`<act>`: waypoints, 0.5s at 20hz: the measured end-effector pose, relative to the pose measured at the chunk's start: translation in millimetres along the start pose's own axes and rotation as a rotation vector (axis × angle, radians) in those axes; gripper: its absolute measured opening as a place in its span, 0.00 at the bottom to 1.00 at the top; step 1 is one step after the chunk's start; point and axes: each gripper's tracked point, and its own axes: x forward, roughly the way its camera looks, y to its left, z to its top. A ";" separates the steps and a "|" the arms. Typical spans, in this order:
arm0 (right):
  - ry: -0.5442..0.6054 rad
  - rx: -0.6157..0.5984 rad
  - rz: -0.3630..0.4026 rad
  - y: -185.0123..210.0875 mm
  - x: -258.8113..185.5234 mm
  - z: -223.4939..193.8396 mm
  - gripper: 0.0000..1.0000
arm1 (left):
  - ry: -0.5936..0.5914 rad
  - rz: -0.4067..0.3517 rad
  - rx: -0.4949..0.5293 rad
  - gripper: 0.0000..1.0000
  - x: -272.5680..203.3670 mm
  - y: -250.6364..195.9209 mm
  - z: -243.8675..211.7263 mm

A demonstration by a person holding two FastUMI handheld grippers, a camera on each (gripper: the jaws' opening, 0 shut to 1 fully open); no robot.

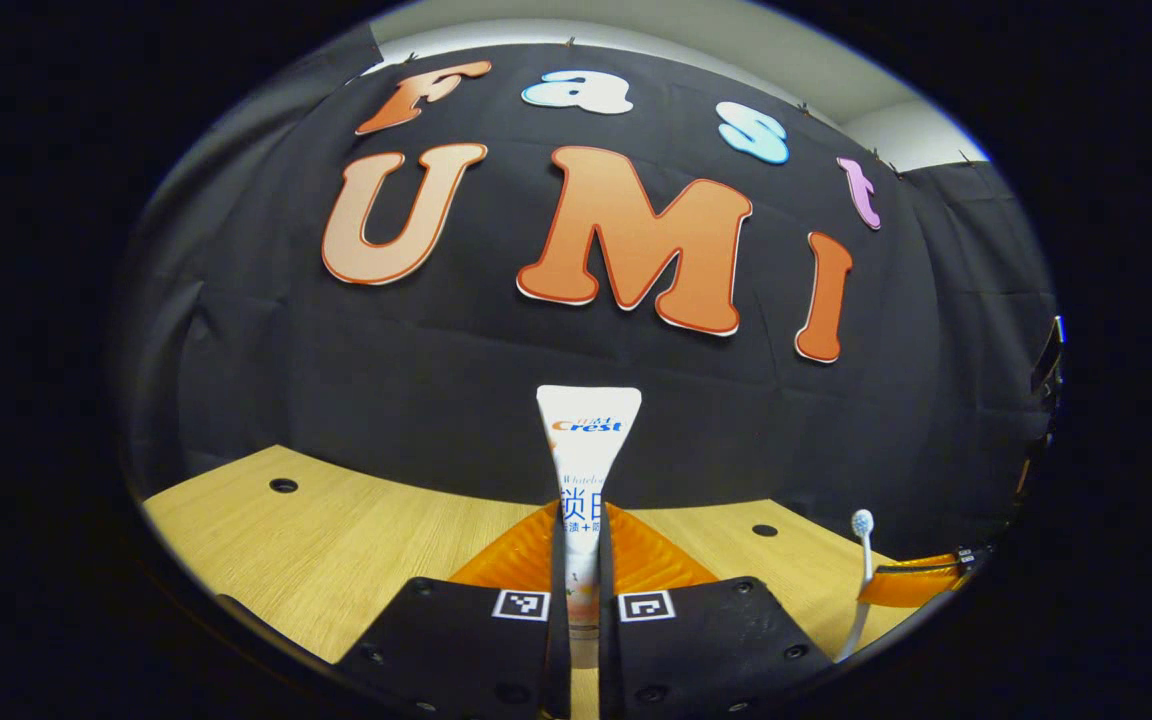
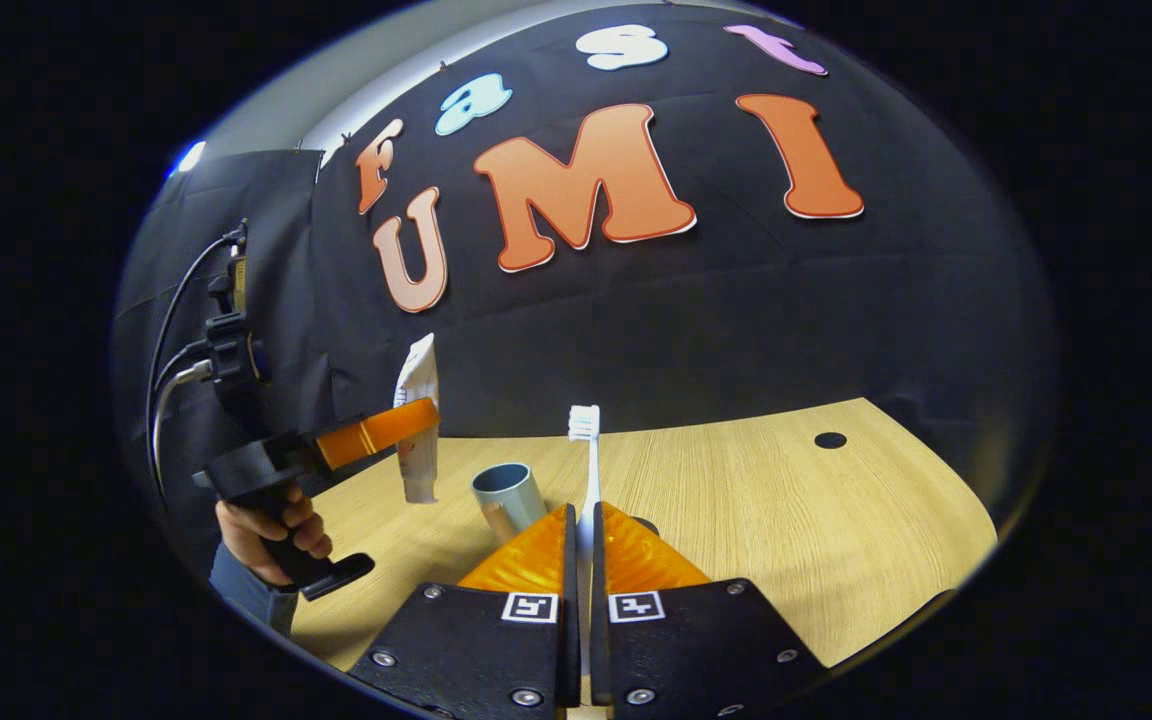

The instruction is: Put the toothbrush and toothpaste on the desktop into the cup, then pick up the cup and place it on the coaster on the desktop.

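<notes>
In the left gripper view my left gripper (image 1: 582, 545) is shut on a white toothpaste tube (image 1: 588, 440) that stands upright above the wooden desktop (image 1: 336, 540). At the right edge the white toothbrush (image 1: 863, 560) stands upright in the other gripper. In the right gripper view my right gripper (image 2: 582, 530) is shut on the toothbrush (image 2: 587, 450), bristles up. A grey cup (image 2: 507, 495) stands on the desk just left of my right fingers. The left gripper (image 2: 406, 425), held by a hand (image 2: 271, 530), carries the tube (image 2: 418, 440) in the air left of the cup.
The desktop (image 2: 786, 530) has small dark round holes (image 2: 830, 440) near its back edge. A dark round thing (image 2: 648, 524) peeks out behind my right fingers. Cables (image 2: 171, 350) hang from the left gripper's handle. The black cloth wall rises behind the desk.
</notes>
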 end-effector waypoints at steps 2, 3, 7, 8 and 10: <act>-0.008 -0.014 -0.014 -1.4 -0.8 0.6 0.04 | -0.042 0.011 -0.008 0.11 15.0 4.9 2.8; -0.011 -0.016 -0.018 -2.0 -2.0 0.6 0.04 | -0.056 0.019 -0.006 0.11 21.3 8.6 2.7; -0.020 -0.009 -0.025 -3.1 -3.4 2.5 0.04 | -0.080 0.016 -0.034 0.10 40.2 12.7 -7.7; -0.022 -0.005 -0.025 -2.6 -2.9 2.4 0.04 | -0.082 0.013 -0.044 0.11 43.9 13.0 -11.5; -0.028 -0.003 -0.023 -1.4 -2.4 2.6 0.04 | -0.078 0.016 -0.047 0.11 57.4 18.8 -23.2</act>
